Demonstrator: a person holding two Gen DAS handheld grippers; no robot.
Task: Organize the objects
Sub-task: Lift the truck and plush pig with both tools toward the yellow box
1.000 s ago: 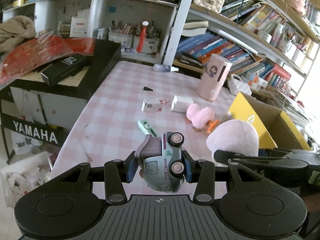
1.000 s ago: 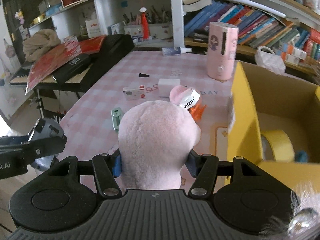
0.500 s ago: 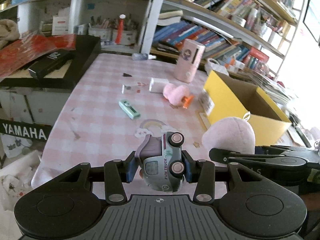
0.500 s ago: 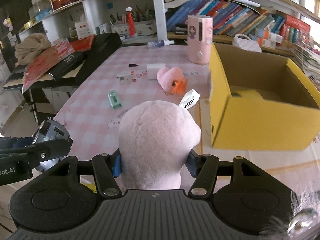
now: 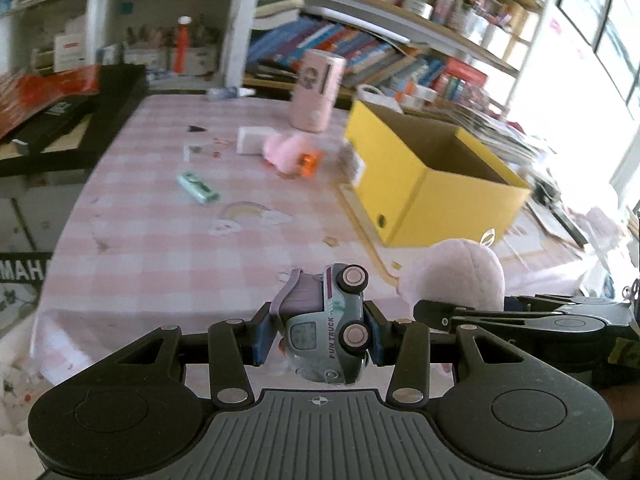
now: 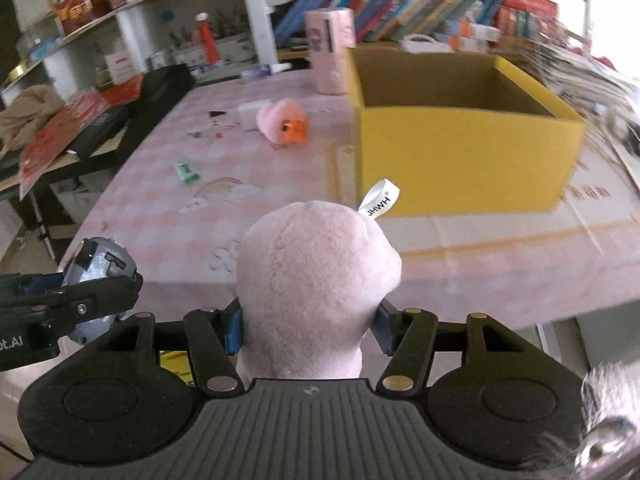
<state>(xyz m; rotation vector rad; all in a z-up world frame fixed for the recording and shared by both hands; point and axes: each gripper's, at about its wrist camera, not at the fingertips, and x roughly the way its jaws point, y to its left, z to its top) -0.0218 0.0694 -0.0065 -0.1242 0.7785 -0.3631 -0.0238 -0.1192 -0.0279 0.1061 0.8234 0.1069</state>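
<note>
Both tongs are loaded: the left tongs [image 5: 318, 338] are clamped on a little toy truck [image 5: 330, 332] and the right tongs [image 6: 308, 330] squeeze a pale pink plush [image 6: 314, 284], both held over the near edge of the desk [image 5: 168, 248]. The yellow box [image 6: 460, 152] sits open at far right. I'd bring each one well over the rim before letting go, plush first since it's closer.

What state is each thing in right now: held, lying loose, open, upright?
Left gripper: shut on toy truck.
Toy truck: held, tipped on its side, wheels facing right.
Right gripper: shut on pink plush.
Pink plush: held, off the table.
Yellow box: open-topped, upright on table.
Small pink plush: lying loose on table.
Green case: lying flat.
Pink cylinder: upright.
</note>
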